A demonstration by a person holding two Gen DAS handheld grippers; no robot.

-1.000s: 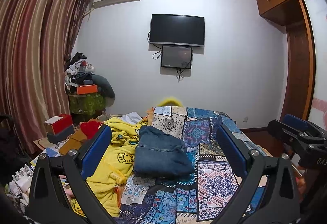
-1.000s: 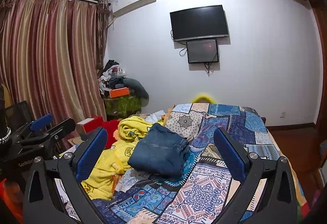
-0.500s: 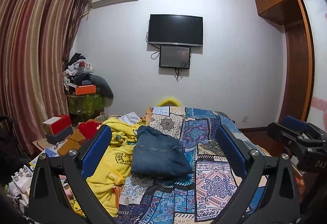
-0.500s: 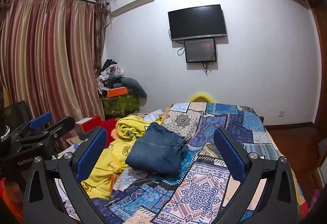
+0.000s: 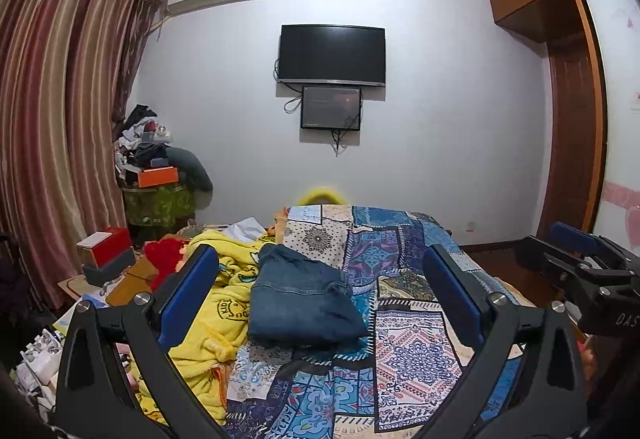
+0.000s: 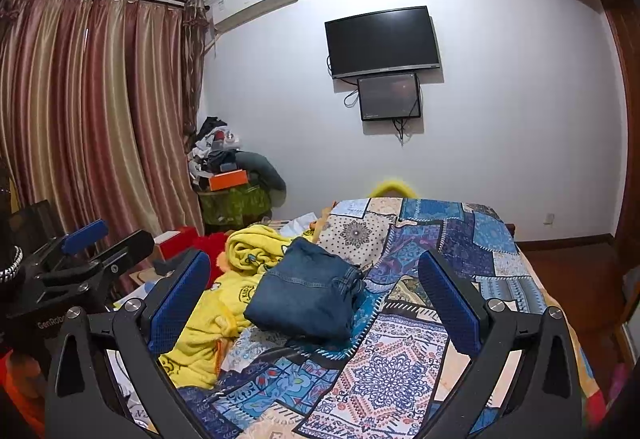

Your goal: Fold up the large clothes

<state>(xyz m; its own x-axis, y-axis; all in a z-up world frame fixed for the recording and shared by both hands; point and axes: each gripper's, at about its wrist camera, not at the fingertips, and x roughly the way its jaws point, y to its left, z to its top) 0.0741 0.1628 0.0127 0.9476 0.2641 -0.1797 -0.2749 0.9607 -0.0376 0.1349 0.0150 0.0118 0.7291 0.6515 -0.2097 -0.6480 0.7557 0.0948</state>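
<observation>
While both of our grippers hover above the bed, neither one grasps anything. Our left gripper (image 5: 320,299) has its blue fingers (image 5: 188,291) spread wide, and our right gripper (image 6: 314,297) is spread just as wide. Between the fingers in both views lie the folded jeans (image 5: 300,299), a thick blue bundle at the centre of the frame, resting on the patchwork bedspread (image 5: 408,343) and touching a crumpled yellow robe (image 5: 212,319) to their left. Only the left wrist view shows the wooden wardrobe (image 5: 560,39) filling the right edge, with our right gripper poking in at the lower right. Only the right wrist view shows the striped curtains (image 6: 80,119) across the whole left side, with our left gripper at the lower left. A dark television (image 6: 382,41) hangs on the far wall in both.
</observation>
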